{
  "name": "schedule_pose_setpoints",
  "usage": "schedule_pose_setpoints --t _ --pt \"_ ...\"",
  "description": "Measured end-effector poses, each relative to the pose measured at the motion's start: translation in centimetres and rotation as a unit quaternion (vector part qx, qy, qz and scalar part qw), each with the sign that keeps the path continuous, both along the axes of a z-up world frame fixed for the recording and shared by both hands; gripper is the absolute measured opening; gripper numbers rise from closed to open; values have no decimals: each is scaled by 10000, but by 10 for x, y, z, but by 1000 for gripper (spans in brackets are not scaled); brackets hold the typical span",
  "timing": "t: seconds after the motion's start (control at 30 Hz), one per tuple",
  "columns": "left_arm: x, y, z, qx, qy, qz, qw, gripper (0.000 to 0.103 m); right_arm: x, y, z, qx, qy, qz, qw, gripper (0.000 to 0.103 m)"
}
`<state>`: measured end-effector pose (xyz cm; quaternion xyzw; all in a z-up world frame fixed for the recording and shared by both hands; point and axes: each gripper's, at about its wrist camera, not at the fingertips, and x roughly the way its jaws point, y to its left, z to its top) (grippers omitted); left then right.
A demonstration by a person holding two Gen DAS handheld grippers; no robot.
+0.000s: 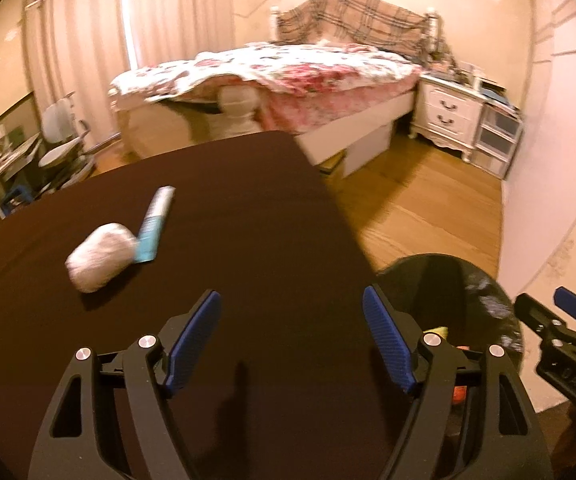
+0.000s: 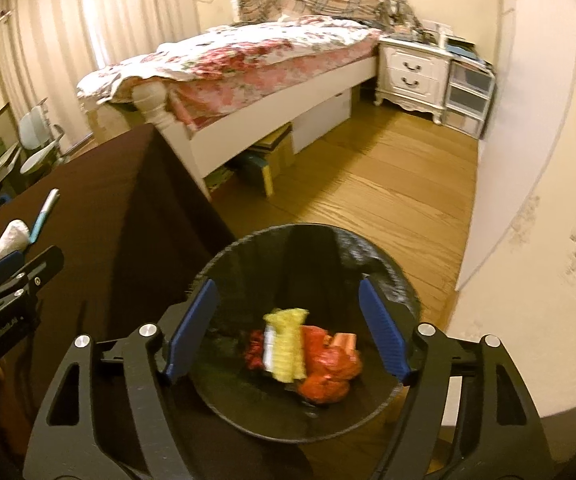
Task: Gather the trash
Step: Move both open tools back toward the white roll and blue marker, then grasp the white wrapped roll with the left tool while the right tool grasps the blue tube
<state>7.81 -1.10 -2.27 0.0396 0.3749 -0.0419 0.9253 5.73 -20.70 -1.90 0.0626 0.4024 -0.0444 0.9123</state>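
Observation:
A crumpled white paper ball [image 1: 100,257] and a teal-and-white tube [image 1: 154,224] lie side by side on the dark brown table [image 1: 248,208]. My left gripper [image 1: 291,336] is open and empty above the table's near edge, right of the ball. My right gripper [image 2: 288,328] is open and empty above the black trash bin [image 2: 391,276], which stands on the floor right of the table. In the bin lie a yellow wrapper [image 2: 286,344] and red wrappers [image 2: 327,372]. The ball [image 2: 14,236] and tube [image 2: 44,212] also show in the right wrist view.
A bed with a floral cover [image 1: 288,68] stands beyond the table. A white nightstand [image 1: 447,112] and plastic drawers [image 1: 495,136] are by the right wall. A chair [image 1: 64,140] and shelves are at the left. Wooden floor [image 2: 387,184] lies between bed and bin.

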Motion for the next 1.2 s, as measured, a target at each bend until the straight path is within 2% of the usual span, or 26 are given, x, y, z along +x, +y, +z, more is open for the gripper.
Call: schedule_pose_setpoints --t 0.37,0.67,0.83,1.03,1.13,1.2 --pt "-1 80 -4 328 -95 793 9963 74 31 91 7 194 165 1025 9944 74" --pt "23 127 -4 314 -63 1225 9920 74 52 149 3 97 381 1445 9887 78" --pt "38 134 -7 295 30 1140 9930 74 62 171 -1 3 454 1543 9870 78" --pt "42 140 -13 117 208 737 9970 74 70 184 -4 -105 466 1562 9866 78" --pt "43 139 -16 5 323 512 9982 59 73 187 -5 -133 467 1555 9866 79" --pt "43 141 -16 -65 340 451 9984 55 76 189 -6 -144 467 1544 9868 79"
